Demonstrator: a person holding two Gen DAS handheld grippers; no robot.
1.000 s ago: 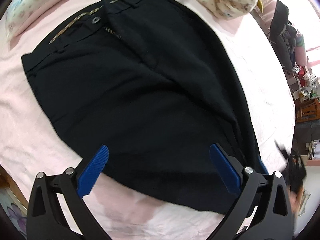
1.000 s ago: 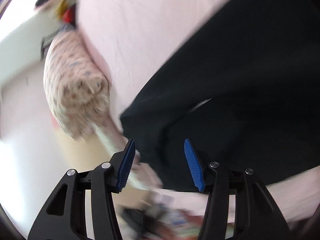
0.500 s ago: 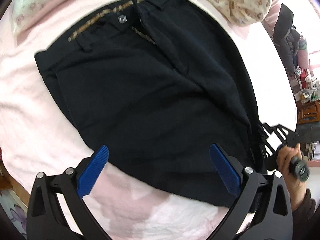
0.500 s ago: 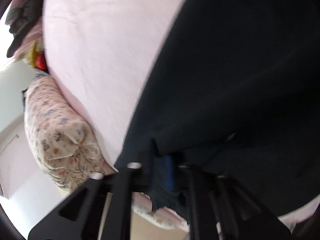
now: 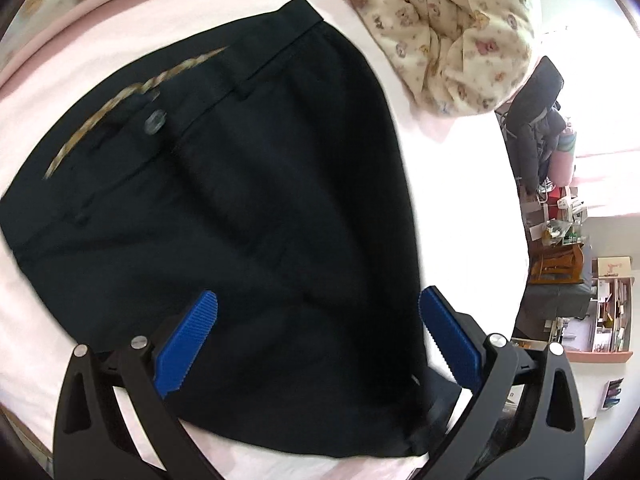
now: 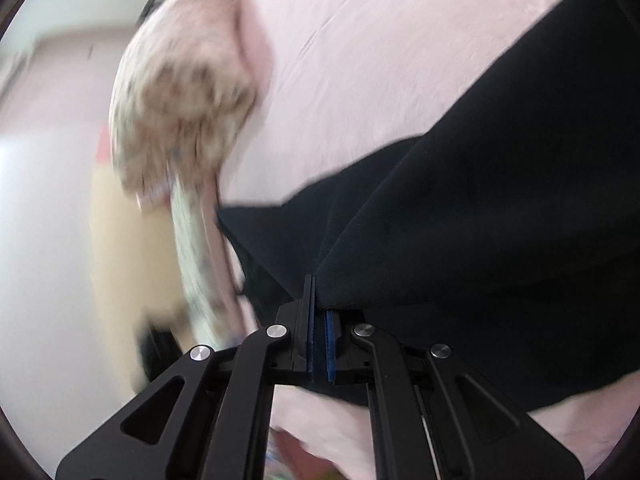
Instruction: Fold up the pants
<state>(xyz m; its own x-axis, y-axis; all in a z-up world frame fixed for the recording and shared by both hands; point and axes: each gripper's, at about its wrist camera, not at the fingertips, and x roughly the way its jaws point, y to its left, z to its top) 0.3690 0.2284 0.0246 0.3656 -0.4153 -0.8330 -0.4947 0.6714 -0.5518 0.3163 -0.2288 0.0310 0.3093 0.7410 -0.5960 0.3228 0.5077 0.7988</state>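
Note:
Black pants lie on a pink bed sheet, waistband and button at the far left, folded into a broad panel. My left gripper is open, its blue pads hovering over the near part of the pants. My right gripper is shut on a lifted edge of the pants near the bed's corner, and the cloth rises into a peak at the pads.
A cream floral quilt is bunched at the far right of the bed and appears blurred in the right wrist view. Beyond the bed's right edge stand a chair with dark clothes and cluttered shelves.
My right gripper closed on the pants edge and lifted it. My left gripper moved closer over the pants, still open. The right hand has left the left wrist view.

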